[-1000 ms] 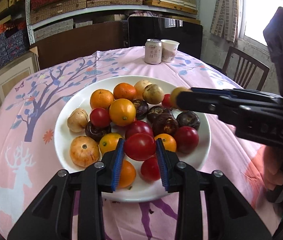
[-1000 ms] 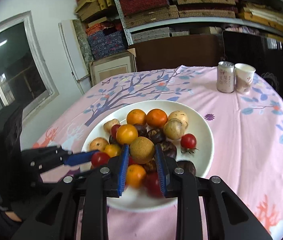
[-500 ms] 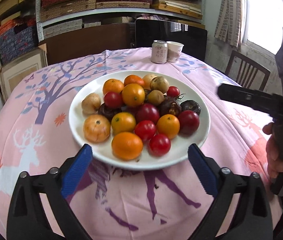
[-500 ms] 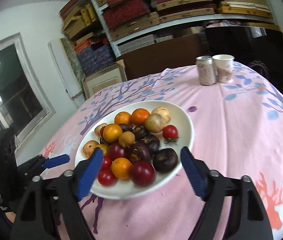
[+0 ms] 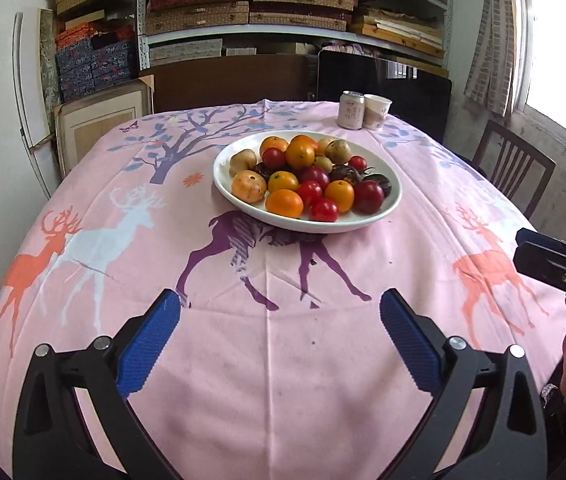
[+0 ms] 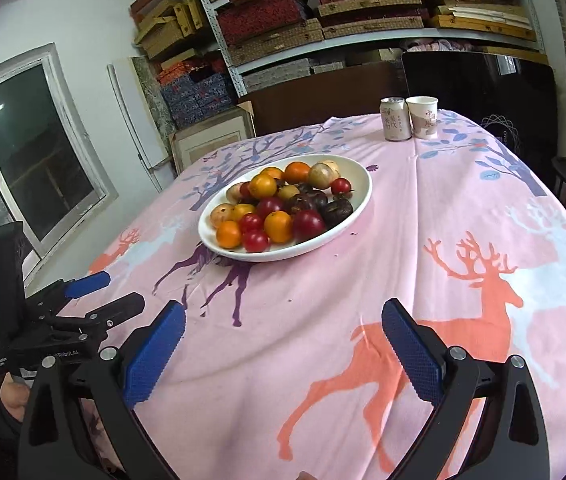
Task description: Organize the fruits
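Note:
A white plate (image 5: 393, 205) (image 6: 357, 204) in the middle of the pink table holds a pile of fruit: oranges (image 5: 284, 203), red tomatoes (image 5: 324, 210), dark mangosteens (image 6: 337, 210) and tan round fruits (image 5: 248, 186). My left gripper (image 5: 279, 320) is open and empty, low over the cloth well in front of the plate. My right gripper (image 6: 283, 330) is open and empty, also well short of the plate. The left gripper shows at the left edge of the right wrist view (image 6: 95, 300); the right gripper's tip shows at the right edge of the left wrist view (image 5: 555, 258).
A drink can (image 5: 352, 110) (image 6: 394, 119) and a paper cup (image 5: 377, 111) (image 6: 423, 117) stand at the table's far edge. A wooden chair (image 5: 513, 170) stands to the right. Shelves of boxes (image 5: 283, 4) fill the back wall.
Both grippers opened, releasing a tomato and a tan fruit onto the plate, then pulled back away from the plate toward the table's near edge.

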